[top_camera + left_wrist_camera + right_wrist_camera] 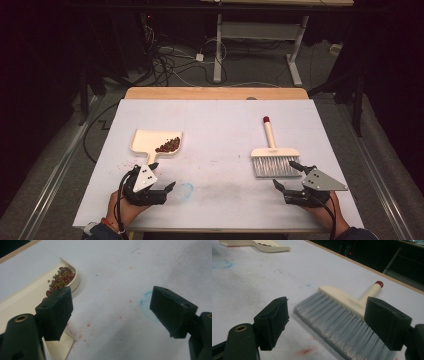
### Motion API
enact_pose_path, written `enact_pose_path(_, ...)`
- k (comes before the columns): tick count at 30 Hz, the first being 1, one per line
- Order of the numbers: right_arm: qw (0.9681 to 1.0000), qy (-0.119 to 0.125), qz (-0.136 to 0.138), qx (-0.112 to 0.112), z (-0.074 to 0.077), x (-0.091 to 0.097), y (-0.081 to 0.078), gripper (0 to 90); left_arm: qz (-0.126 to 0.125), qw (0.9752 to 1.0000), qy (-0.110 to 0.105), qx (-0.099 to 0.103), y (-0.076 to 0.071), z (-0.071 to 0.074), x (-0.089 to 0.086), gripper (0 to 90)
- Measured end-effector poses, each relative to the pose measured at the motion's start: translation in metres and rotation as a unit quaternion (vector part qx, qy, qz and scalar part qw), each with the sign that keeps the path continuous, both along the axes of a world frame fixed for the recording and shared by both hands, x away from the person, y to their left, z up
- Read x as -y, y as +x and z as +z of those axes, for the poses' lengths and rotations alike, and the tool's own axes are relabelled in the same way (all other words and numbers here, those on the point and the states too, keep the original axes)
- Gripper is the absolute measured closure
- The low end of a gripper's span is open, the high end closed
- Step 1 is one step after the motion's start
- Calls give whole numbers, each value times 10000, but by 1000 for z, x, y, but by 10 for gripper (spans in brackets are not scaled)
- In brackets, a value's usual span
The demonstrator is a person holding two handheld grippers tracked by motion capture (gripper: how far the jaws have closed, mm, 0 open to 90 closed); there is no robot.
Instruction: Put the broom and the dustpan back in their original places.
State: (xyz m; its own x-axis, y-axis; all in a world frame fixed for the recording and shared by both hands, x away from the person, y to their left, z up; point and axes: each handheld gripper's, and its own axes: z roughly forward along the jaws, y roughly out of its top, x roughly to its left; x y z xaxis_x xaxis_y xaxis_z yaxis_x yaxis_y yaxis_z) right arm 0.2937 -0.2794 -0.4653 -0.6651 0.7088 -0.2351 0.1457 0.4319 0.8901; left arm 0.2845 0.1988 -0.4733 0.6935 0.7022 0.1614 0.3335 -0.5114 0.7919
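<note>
Brush (273,159) lies flat at table's right w/ bristles toward you, just ahead of right gripper (288,176), jaws wide and holding nothing; left gripper (156,181), also wide and empty, sits beside dustpan (150,138) handle. You should close on the brush handle, not the bristles, and keep the pan level. Left gripper view shows red and green beans (60,280) heaped at the pan's edge, plus red specks, which high view blurs.

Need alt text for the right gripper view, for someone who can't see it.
The right gripper, jaws open, hovers at the grey bristles of a cream brush lying flat on the white table. A cream dustpan lies farther off.
</note>
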Motion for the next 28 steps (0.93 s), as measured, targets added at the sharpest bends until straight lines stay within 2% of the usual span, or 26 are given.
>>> enact_pose_path(4,10000,10,12,43,2,0,-2,199,-54,9999,53,99,-1,2,2,182)
enact_pose_path(10,10000,47,-27,46,3,0,-2,199,-52,10000,63,4,0,0,5,182)
enact_pose_path(17,10000,24,4,-15,1,-3,3,200,45,10000,-3,-51,0,-1,-1,182)
enact_pose_path(21,10000,47,59,21,2,-5,6,199,75,9999,35,-97,-2,-3,-3,182)
enact_pose_path(24,9999,114,105,39,3,-6,6,196,81,9999,42,-98,-5,-3,-3,182)
enact_pose_path(26,9997,160,137,79,4,-6,6,196,46,10000,83,0,-5,-2,-2,182)
enact_pose_path(28,9997,135,163,101,4,-6,4,194,42,10000,74,-24,-6,-1,0,182)
